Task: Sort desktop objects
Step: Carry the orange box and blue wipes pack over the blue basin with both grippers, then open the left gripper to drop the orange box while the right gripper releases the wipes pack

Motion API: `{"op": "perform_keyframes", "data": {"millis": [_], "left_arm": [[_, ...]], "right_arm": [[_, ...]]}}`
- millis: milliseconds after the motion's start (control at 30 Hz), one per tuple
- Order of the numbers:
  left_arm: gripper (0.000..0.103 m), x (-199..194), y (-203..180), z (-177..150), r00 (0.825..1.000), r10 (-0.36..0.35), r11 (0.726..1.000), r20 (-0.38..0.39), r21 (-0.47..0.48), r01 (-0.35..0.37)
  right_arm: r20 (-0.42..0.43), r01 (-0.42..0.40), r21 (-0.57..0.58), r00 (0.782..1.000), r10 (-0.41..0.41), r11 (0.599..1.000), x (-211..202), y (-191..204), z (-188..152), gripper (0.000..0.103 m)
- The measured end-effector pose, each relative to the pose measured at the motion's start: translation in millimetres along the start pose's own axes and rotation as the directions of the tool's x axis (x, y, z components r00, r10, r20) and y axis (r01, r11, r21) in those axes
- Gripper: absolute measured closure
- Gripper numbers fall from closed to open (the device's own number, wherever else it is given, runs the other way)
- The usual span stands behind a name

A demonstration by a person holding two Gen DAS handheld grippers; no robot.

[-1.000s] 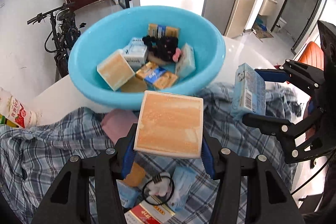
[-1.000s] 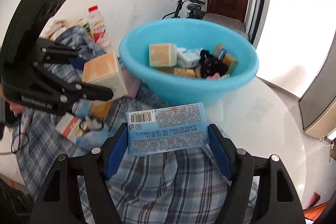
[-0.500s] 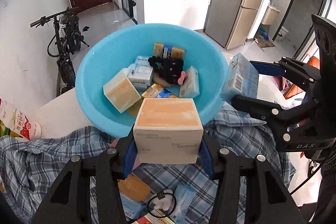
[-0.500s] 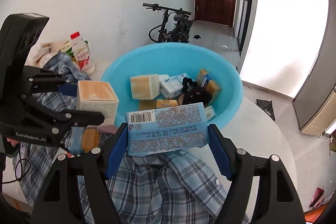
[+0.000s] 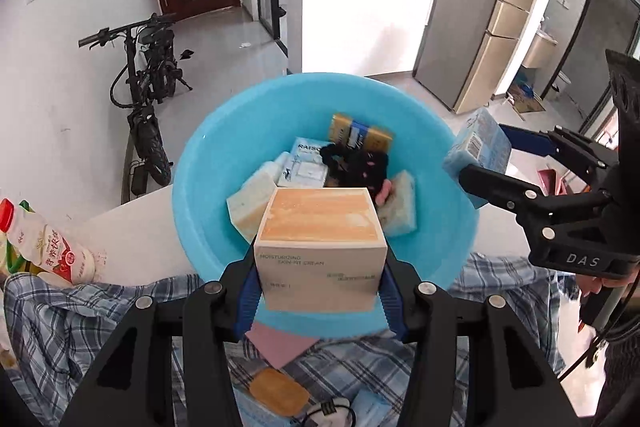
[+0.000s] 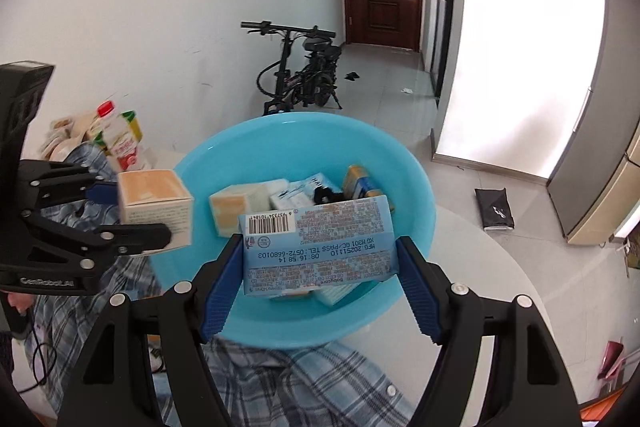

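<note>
1. Left tongs clamped on an orange-topped cream box, blue pads pressing both side faces; box upright, held over the near rim of the blue basin.
2. Right tongs gripping a light blue carton by its short ends, barcode face toward the camera, held above the basin's near side.
3. Basin sits on the white surface, already holding several small boxes and a black hair tie.
4. Checked cloth lies in front of the basin, with a pink card, an amber bar and other bits on it, unsorted.
5. Judgement: both items look ready for release into the basin.
6. Risks:
   - cream box sits close over the near rim; let go now and it may clip the rim and tumble onto the cloth.
   - both tongs crowd the same basin; releasing together could knock one against the other.
   - carton held only at its ends; any slack in the grip could let it swing out early.
</note>
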State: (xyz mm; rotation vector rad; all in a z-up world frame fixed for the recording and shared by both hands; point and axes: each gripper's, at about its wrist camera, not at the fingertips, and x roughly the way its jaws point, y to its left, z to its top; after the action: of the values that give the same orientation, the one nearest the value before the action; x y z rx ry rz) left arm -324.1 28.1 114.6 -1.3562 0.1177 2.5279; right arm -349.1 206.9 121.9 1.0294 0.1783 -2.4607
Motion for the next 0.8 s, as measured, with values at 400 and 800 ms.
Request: {"op": "perform_keyframes", "data": {"millis": [400, 800], "left_arm": [[0.049, 50.3, 23.5, 45.1, 1.000, 0.016, 0.996, -0.018, -0.083, -0.018], [0.049, 104.6, 50.3, 66.7, 0.997, 0.018, 0.984, -0.080, -0.174, -0.031]], "right_arm": [[-0.047, 0.033, 0.066, 0.998, -0.030, 0.997, 50.0, -14.1, 28.1, 0.030], [-0.103, 0.025, 0.156, 0.995, -0.009, 0.987, 91.4, -32.7, 42.3, 0.030]]}}
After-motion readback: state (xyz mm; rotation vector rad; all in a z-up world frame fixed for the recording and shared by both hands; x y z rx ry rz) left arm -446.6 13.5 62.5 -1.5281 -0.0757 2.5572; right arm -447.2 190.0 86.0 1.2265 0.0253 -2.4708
